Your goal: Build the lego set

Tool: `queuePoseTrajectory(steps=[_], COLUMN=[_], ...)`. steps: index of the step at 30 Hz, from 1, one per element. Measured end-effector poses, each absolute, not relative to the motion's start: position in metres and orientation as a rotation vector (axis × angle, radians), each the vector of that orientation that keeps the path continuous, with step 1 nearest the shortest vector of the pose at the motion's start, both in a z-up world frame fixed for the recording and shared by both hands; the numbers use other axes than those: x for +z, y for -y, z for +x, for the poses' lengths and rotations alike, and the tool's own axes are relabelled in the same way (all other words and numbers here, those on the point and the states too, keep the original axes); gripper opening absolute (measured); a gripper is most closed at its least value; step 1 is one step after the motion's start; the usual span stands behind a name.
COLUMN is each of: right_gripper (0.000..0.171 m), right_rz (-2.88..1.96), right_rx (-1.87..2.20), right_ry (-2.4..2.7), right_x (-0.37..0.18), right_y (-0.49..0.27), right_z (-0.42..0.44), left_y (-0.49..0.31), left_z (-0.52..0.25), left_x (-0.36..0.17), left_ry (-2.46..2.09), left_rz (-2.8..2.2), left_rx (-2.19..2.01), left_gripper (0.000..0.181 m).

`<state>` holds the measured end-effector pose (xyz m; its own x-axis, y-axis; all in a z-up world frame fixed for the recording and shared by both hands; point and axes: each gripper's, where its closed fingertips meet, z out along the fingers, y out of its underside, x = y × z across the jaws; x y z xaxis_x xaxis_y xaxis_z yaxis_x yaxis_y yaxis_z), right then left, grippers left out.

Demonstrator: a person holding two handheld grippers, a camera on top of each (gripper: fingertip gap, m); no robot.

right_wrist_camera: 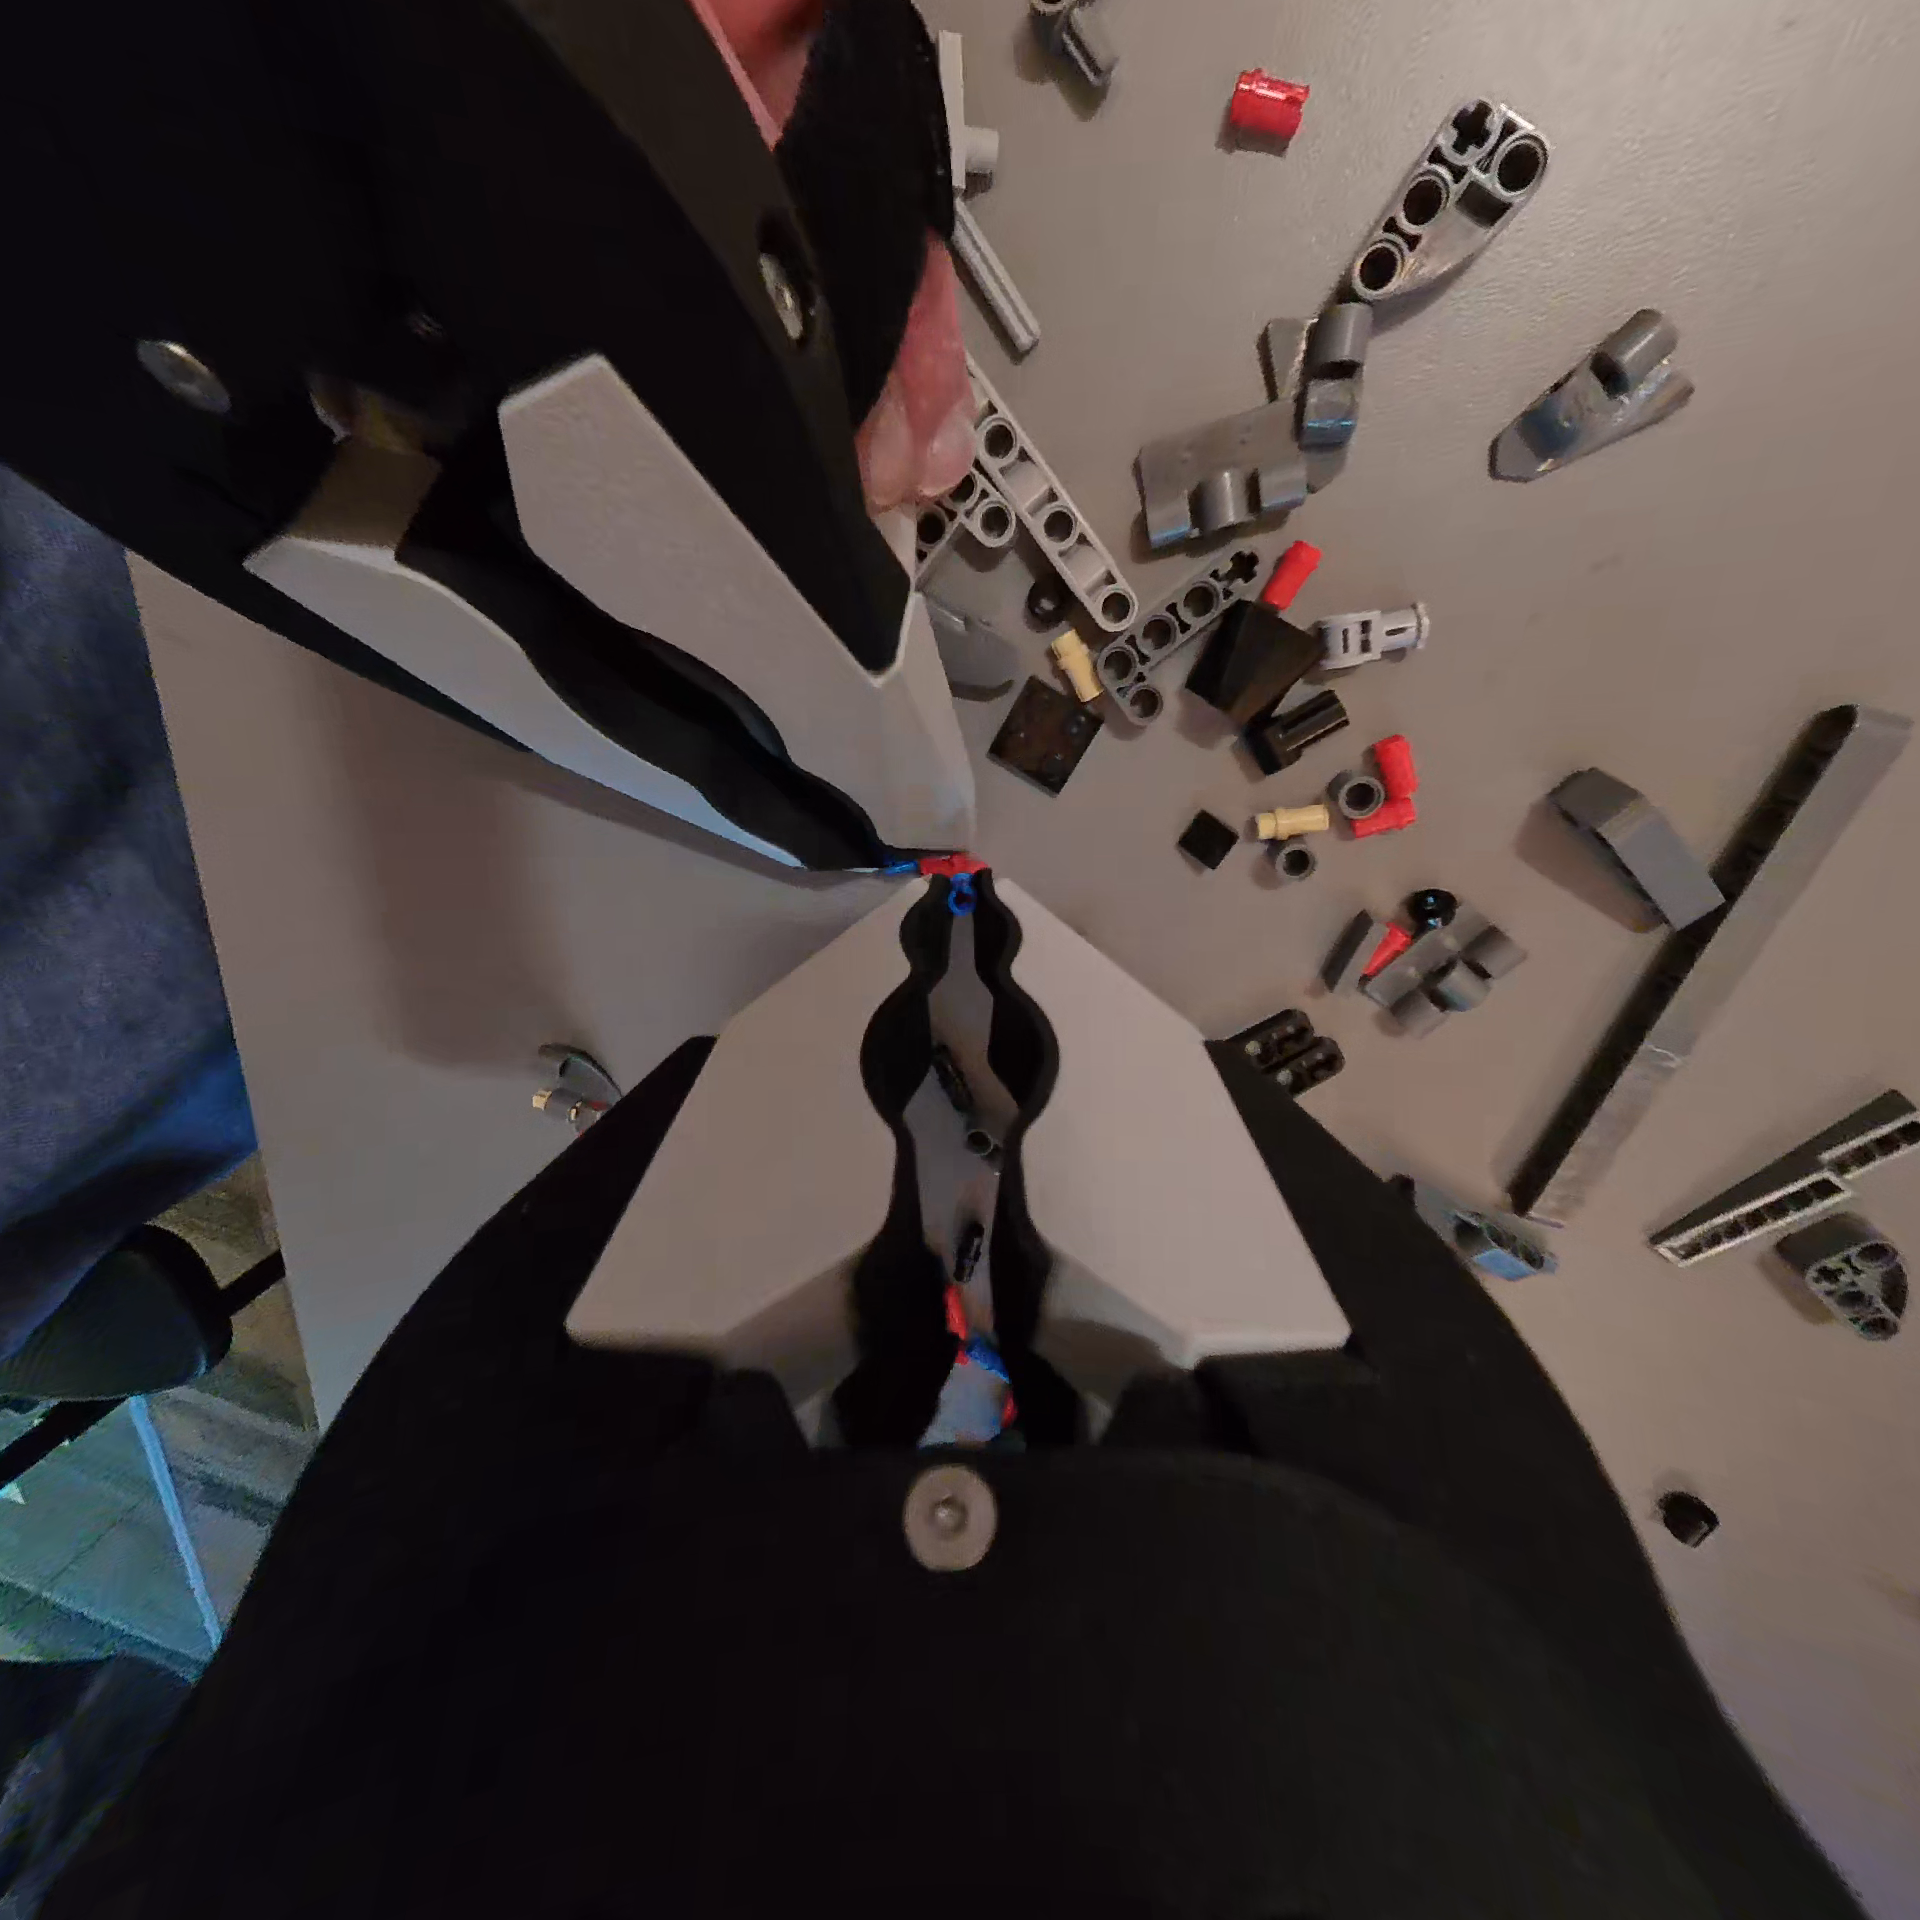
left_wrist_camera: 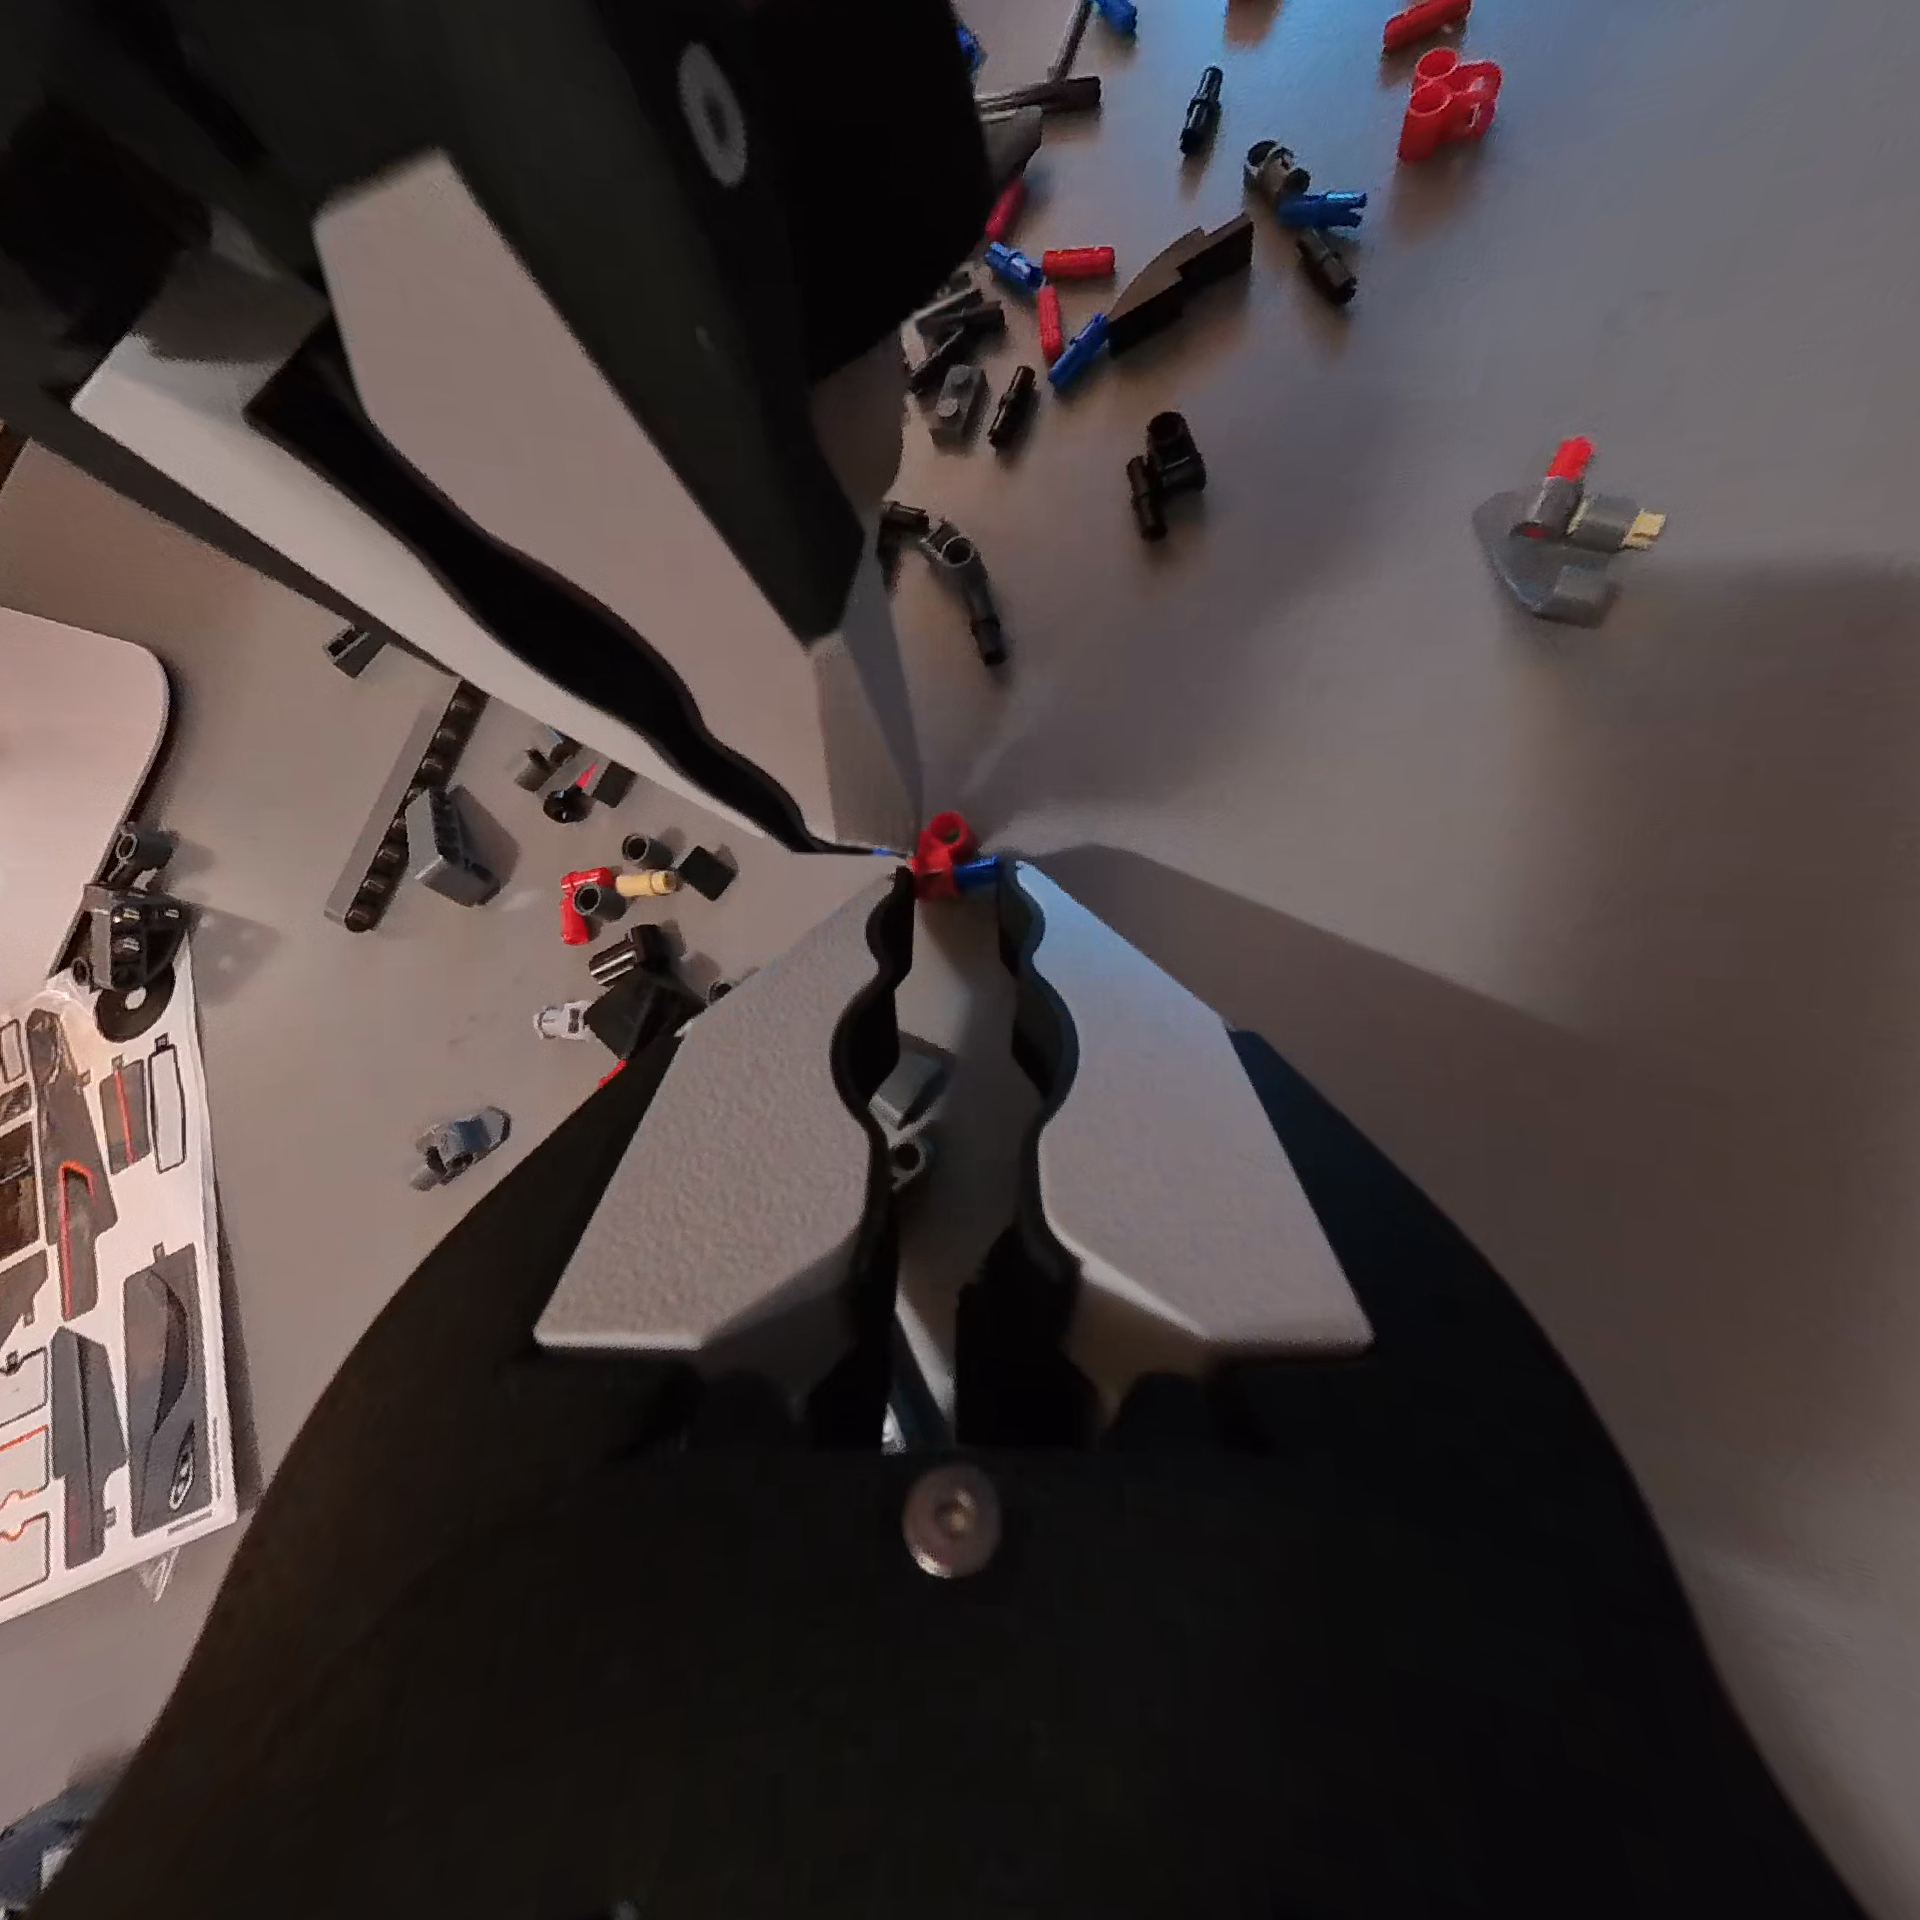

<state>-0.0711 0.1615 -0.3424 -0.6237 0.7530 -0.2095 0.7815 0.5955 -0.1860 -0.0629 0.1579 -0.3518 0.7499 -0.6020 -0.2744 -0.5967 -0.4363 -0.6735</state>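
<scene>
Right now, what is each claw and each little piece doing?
Left claw: shut on the red connector.
Red connector: held up off the table, a blue pin in its side.
Blue pin: pinched in the right claw, meeting the red connector.
Right claw: shut on the blue pin.
Long grey beam: lying flat on the table, untouched.
Sticker sheet: lying flat by the table edge.

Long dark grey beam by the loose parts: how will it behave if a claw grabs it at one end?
The long dark grey beam looks like rigid moulded plastic, so it probably stays stiff. It lies flat on the table and has flat sides, so rolling is unlikely. Held at one end, its length may make it swing or twist in the grip.
</scene>
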Motion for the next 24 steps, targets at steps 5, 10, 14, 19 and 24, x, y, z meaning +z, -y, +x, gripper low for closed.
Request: queuePoseTrajectory(steps=[5,10,14,19,24], right_gripper=[0.002,0.002,0.002,0.002,0.002], right_rz=[1.270,1.263,1.256,1.216,1.237], right_rx=[-0.380,-0.332,-0.313,-0.228,-0.221], right_ry=[-2.727,-2.762,-2.774,-2.853,-2.897], right_x=[-0.3427,-0.3430,-0.3448,-0.3455,-0.3490], right_y=[-0.1606,-0.1657,-0.1659,-0.1659,-0.1664], right_z=[-0.0699,-0.0700,-0.0697,-0.0698,-0.0687], left_y=[-0.1591,-0.1594,-0.1597,-0.1597,-0.1596], left_z=[-0.0629,-0.0630,-0.0631,-0.0631,-0.0631], left_x=[-0.3520,-0.3519,-0.3520,-0.3521,-0.3519], left_ry=[-0.897,-0.900,-0.899,-0.897,-0.897], left_rz=[-2.151,-2.152,-2.155,-2.157,-2.151], left_rx=[-0.016,-0.023,-0.026,-0.032,-0.030], left_gripper=[0.014,0.014,0.013,0.014,0.014])
